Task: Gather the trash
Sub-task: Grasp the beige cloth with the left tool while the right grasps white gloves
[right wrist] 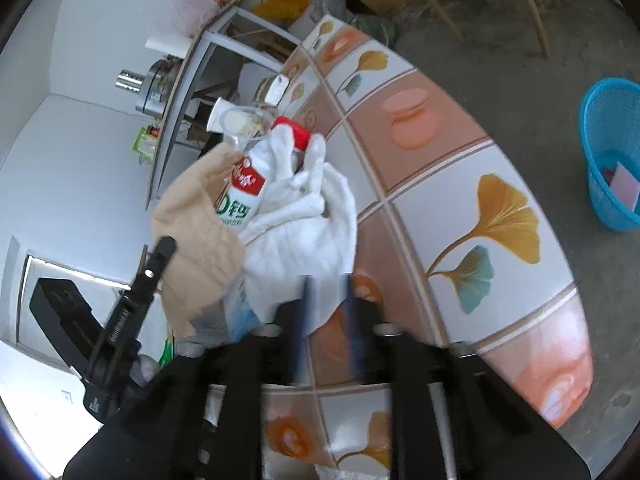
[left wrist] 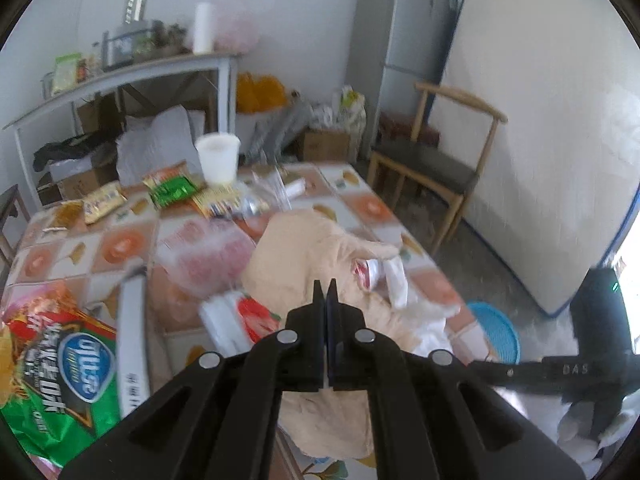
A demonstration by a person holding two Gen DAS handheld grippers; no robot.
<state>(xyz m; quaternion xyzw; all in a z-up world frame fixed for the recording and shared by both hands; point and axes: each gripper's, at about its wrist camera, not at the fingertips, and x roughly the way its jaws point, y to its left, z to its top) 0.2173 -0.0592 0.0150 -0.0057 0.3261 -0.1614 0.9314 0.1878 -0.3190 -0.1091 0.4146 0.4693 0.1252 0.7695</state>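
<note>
Left wrist view: my left tool (left wrist: 325,285), jaws fully together with nothing visible between the tips, hovers over a crumpled tan paper bag (left wrist: 308,248) lying on the tiled-pattern bench (left wrist: 120,240). Item, red-and-white bottle (left wrist: 366,273): pokes from the bag's folds just right of and beyond the tips, beside a white cloth (left wrist: 394,280). Item, green-and-red snack bag (left wrist: 60,372): near left corner of the bench, well left of the tool. Item, strawberry-print wrapper (left wrist: 256,320): just left of the tool's body. Item, small snack packets (left wrist: 172,188): far side of the bench, near a white paper cup (left wrist: 218,158). Item, blue basket (left wrist: 498,336): on the floor off the bench's right edge. Right wrist view: my right tool (right wrist: 328,280), blurred, jaws parted with a clear gap and nothing pressed between them, its tips over the lower edge of the white cloth (right wrist: 300,216). Item, bottle (right wrist: 256,176), red cap, white label: lies tilted beyond and left of the tips, half wrapped by cloth and the tan paper bag (right wrist: 200,240). Item, blue basket (right wrist: 612,152): on the floor far right, pink scraps inside. My left tool (right wrist: 120,320) enters at lower left, beside the bag; whether it touches I cannot tell.
</note>
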